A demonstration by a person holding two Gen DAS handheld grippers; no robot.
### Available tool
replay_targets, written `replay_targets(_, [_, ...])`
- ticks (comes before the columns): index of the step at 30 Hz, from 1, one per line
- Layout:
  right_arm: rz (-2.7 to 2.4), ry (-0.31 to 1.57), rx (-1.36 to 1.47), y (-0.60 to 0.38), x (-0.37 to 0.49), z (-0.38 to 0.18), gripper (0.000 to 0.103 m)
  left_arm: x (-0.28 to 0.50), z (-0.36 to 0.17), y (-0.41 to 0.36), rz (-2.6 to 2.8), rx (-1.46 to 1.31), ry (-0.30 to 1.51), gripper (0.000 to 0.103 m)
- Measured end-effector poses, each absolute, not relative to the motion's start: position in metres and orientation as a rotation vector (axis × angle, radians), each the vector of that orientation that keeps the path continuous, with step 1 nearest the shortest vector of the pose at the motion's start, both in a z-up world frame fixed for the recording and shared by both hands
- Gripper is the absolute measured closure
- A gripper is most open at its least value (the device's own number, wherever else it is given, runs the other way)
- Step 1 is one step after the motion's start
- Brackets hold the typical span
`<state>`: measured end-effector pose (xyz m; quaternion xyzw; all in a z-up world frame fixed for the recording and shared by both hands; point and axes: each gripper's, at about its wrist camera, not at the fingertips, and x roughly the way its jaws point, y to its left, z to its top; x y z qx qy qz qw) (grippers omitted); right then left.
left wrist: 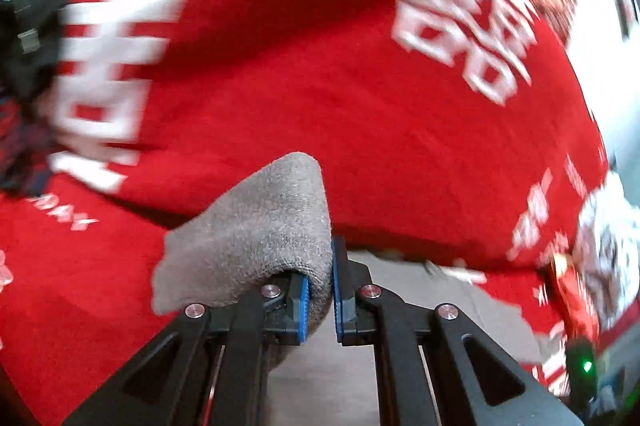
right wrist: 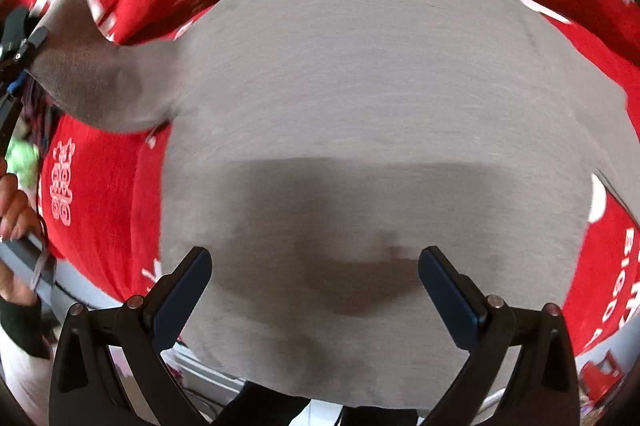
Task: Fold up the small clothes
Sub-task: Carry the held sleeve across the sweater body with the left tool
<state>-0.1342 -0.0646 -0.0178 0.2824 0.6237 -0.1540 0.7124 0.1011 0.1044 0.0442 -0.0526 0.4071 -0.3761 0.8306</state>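
- On the table, over a red cloth (right wrist: 120,170) printed with white characters, I saw the grey garment (right wrist: 360,98) spread flat, filling most of the right wrist view.
- My left hand-held gripper (left wrist: 320,290) was closed on the garment's sleeve (left wrist: 260,226), grey fabric pinched between the blue pads (left wrist: 303,306) and bunched over the left finger.
- From the right camera, that sleeve (right wrist: 104,86) rose off the cloth toward the upper left, clear of the body.
- My right hand-held gripper (right wrist: 316,266) stood wide apart above the garment's lower part, holding nothing.
- At the left edge, a person's hand (right wrist: 14,210) showed.
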Motion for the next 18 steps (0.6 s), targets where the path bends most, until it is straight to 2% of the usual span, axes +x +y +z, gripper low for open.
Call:
replay_targets(4, [-0.423,1.341,0.691,-0.106,-0.161,-0.013,0.0,0.062,0.015,0.01,-0.919,0.074,0.971,0.092])
replay_targets(8, [-0.487,1.323,0.757,-0.142,-0.185,-0.018,0.0,0.026,-0.031,-0.043,-0.963,0.252,1.08,0.092])
replay_targets(10, [-0.508,1.325,0.781,-0.156,-0.195,-0.024,0.0,0.018,-0.048,-0.06,-0.924,0.335,1.143,0.086])
replay_targets(11, [-0.512,1.326,0.788,-0.16,-0.198,-0.026,0.0,0.011,-0.054,-0.06,-0.894,0.381,1.141,0.08])
replay_targets(13, [-0.524,1.334,0.799,-0.168,-0.204,-0.031,0.0,0.0,-0.053,-0.057,-0.885,0.431,1.091,0.058])
replay_targets(14, [-0.527,1.335,0.799,-0.171,-0.205,-0.033,0.0,-0.004,-0.048,-0.055,-0.887,0.452,1.065,0.027])
replay_targets(15, [-0.531,1.334,0.795,-0.174,-0.205,-0.033,0.0,-0.008,-0.041,-0.052,-0.883,0.471,1.041,0.008])
replay_targets(18, [-0.547,1.33,0.75,-0.175,-0.196,-0.027,0.0,-0.012,-0.016,-0.032,-0.865,0.502,0.974,0.007])
